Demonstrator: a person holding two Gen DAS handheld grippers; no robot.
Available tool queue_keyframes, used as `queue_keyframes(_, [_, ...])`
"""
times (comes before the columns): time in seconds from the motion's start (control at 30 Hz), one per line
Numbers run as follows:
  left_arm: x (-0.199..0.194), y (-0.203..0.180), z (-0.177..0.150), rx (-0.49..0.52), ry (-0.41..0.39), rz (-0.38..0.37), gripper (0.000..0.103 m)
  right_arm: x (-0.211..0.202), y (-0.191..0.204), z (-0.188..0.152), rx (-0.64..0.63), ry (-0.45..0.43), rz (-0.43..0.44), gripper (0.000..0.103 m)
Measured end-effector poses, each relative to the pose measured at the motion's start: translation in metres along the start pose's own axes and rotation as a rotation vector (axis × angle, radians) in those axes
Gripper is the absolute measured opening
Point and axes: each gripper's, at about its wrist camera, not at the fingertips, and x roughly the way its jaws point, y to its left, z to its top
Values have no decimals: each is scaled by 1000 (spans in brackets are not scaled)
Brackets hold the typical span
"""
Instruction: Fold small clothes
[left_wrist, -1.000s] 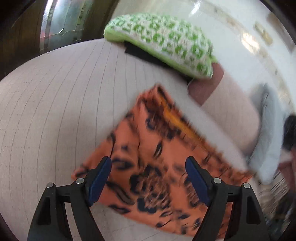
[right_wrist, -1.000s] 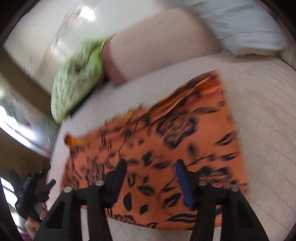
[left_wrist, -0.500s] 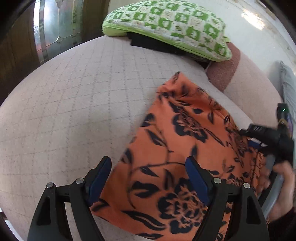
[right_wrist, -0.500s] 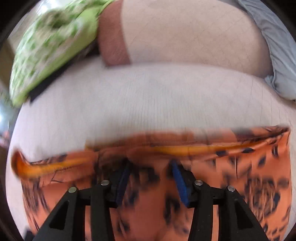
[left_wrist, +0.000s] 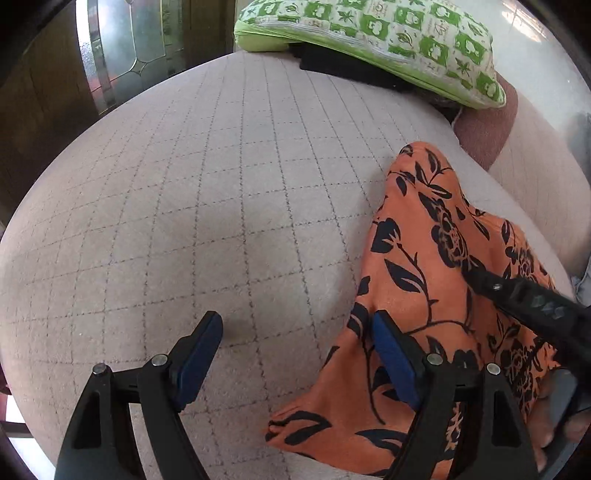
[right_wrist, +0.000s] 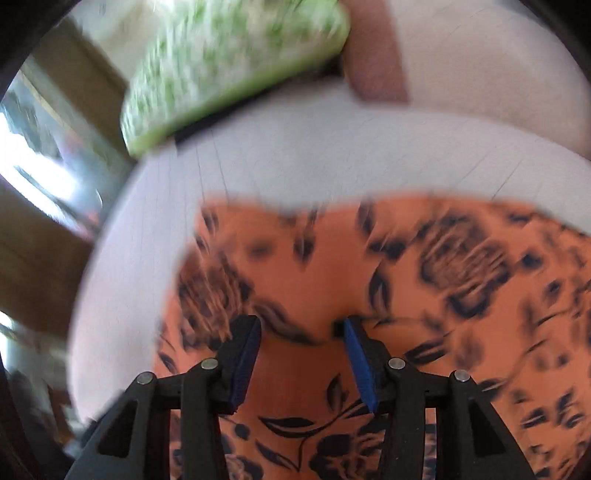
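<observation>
An orange cloth with a black flower print (left_wrist: 436, 295) lies in a long strip on the beige quilted bed (left_wrist: 221, 203). My left gripper (left_wrist: 295, 336) is open at the cloth's left edge: its right finger is over the fabric, its left finger over bare quilt. In the right wrist view, which is blurred by motion, my right gripper (right_wrist: 301, 332) hangs open above the middle of the cloth (right_wrist: 332, 266), with nothing pinched. One of its black fingers (left_wrist: 491, 286) reaches onto the cloth from the right in the left wrist view.
A green-and-white patterned pillow (left_wrist: 388, 40) rests on something black (left_wrist: 343, 68) at the far edge of the bed. A pink bolster (left_wrist: 487, 125) lies beside it. A wooden door with glass (left_wrist: 122, 55) stands beyond. A hand (left_wrist: 565, 424) shows at the lower right.
The left gripper has slid left off the cloth's middle to its left edge. The right gripper has swept across and now sits over the cloth, which looks narrower than before.
</observation>
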Motion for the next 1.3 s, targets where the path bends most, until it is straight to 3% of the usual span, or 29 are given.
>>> queue_keyframes(0.1, [-9, 1, 5, -18, -14, -13, 83, -13, 10, -12, -33, -53, -42, 51])
queue_keyframes(0.17, [-22, -3, 6, -20, -70, -40, 83, -43, -5, -22, 29, -73, 39, 51])
queue_keyframes(0.23, [-38, -14, 5, 11, -123, -75, 83, -77, -27, -41, 47, -139, 45, 51])
queue_keyframes(0.3, [-47, -32, 1, 60, -141, -136, 83, -111, -53, -57, 64, -211, -32, 51])
queue_keyframes(0.4, [-40, -66, -12, 154, -90, -187, 84, -158, -114, -85, 147, -298, -148, 51])
queue_keyframes(0.5, [-22, -90, -28, 230, -20, -113, 87, -176, -175, -105, 296, -293, -222, 51])
queue_keyframes(0.57, [-15, -106, -37, 313, -37, -21, 93, -171, -211, -122, 412, -262, -207, 51])
queue_keyframes(0.63, [-8, -120, -44, 380, -37, 31, 100, -150, -242, -139, 525, -158, -152, 52])
queue_keyframes(0.67, [-7, -123, -46, 397, -39, 45, 103, -144, -251, -147, 551, -161, -138, 52])
queue_keyframes(0.77, [-4, -128, -50, 414, -58, 74, 103, -150, -252, -146, 514, -204, -142, 53])
queue_keyframes(0.9, [-2, -122, -49, 384, -55, 55, 103, -165, -248, -130, 509, -303, -49, 52])
queue_keyframes(1.07, [-3, -117, -57, 400, -120, 58, 103, -140, -253, -111, 500, -283, -23, 53])
queue_keyframes(1.13, [-10, -116, -61, 407, -95, 39, 103, -134, -253, -109, 506, -264, -27, 53])
queue_keyframes(1.2, [-15, -108, -53, 383, -63, -11, 103, -140, -249, -107, 504, -268, -37, 52])
queue_keyframes(1.3, [-34, -88, -44, 292, -93, -62, 103, -146, -240, -115, 502, -287, 3, 53])
